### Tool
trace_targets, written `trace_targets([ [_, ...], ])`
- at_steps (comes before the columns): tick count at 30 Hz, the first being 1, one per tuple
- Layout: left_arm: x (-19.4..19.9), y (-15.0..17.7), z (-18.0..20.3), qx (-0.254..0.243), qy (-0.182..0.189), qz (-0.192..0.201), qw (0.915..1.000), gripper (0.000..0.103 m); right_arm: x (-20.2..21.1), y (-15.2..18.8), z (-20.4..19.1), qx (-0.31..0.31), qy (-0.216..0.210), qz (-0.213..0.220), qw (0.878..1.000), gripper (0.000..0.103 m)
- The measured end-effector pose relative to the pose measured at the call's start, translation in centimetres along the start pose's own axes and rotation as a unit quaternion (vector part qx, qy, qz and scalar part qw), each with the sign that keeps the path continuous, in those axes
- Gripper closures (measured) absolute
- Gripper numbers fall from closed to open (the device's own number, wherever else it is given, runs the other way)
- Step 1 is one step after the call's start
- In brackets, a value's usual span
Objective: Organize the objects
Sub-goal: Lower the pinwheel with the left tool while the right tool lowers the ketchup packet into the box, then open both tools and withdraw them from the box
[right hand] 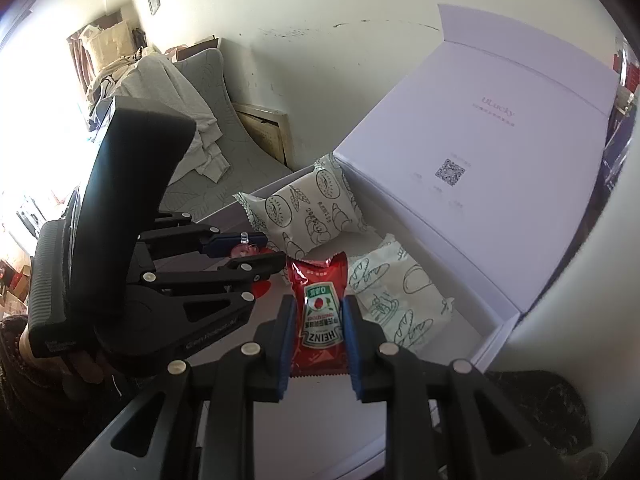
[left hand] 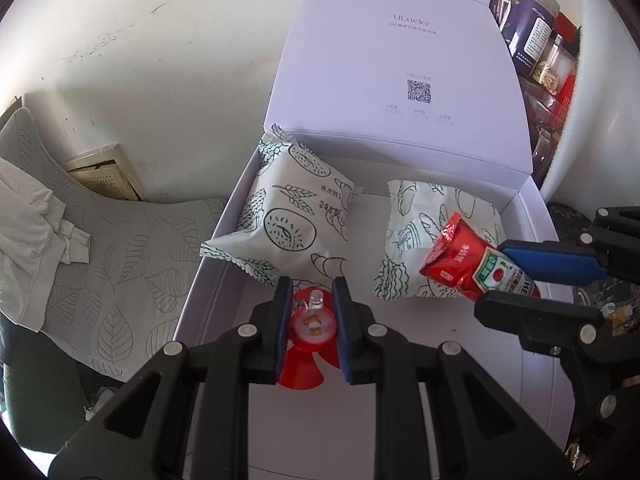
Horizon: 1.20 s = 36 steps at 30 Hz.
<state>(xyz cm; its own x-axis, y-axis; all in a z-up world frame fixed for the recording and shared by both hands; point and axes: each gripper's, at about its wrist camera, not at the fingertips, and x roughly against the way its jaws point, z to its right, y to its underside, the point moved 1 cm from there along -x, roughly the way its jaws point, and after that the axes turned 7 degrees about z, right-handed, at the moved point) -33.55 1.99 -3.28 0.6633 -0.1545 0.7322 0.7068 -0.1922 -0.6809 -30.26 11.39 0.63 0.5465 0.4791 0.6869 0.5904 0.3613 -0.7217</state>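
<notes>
An open white box [left hand: 224,248] [right hand: 500,328] holds two white snack packets printed with bread drawings, one at the back left [left hand: 294,208] [right hand: 308,212] and one at the right [left hand: 424,224] [right hand: 400,300]. My left gripper [left hand: 312,292] [right hand: 250,252] is shut on a small red toy propeller with a clear tip [left hand: 310,324] [right hand: 245,245], low over the box floor. My right gripper [right hand: 319,308] [left hand: 496,276] is shut on a red Heinz ketchup sachet [right hand: 318,308] [left hand: 460,256], whose free end lies over the right packet.
The box lid [left hand: 400,80] [right hand: 500,152] stands up behind. Jars [left hand: 536,36] crowd the right side past the lid. A grey leaf-print cushion [left hand: 120,272] with a white cloth [left hand: 28,220] lies left of the box. A hand [right hand: 84,368] holds the left gripper's handle.
</notes>
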Motion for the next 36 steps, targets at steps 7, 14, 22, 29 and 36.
trace_targets([
  [7, -0.3, 0.0, -0.1, 0.006, 0.005, -0.007, 0.9999, 0.084, -0.3, 0.1, 0.1, -0.002, 0.000, -0.005, 1.000, 0.080],
  [14, -0.9, 0.2, -0.1, 0.006, 0.010, -0.016, 0.9998, 0.084, -0.8, 0.3, -0.5, 0.005, 0.006, -0.015, 1.000, 0.079],
  [22, -1.3, 0.2, -0.4, 0.017, 0.008, -0.032, 0.9993, 0.083, -1.3, 0.2, -0.8, 0.005, 0.015, -0.021, 1.000, 0.078],
  [29, -0.5, 0.2, -0.2, 0.011, -0.007, -0.021, 0.9997, 0.078, -0.8, 0.1, -0.9, 0.007, 0.026, -0.015, 1.000, 0.078],
  [36, 2.3, 0.2, 0.0, 0.023, -0.017, 0.005, 0.9996, 0.077, 0.9, -0.2, -1.6, 0.015, 0.049, -0.006, 0.999, 0.078],
])
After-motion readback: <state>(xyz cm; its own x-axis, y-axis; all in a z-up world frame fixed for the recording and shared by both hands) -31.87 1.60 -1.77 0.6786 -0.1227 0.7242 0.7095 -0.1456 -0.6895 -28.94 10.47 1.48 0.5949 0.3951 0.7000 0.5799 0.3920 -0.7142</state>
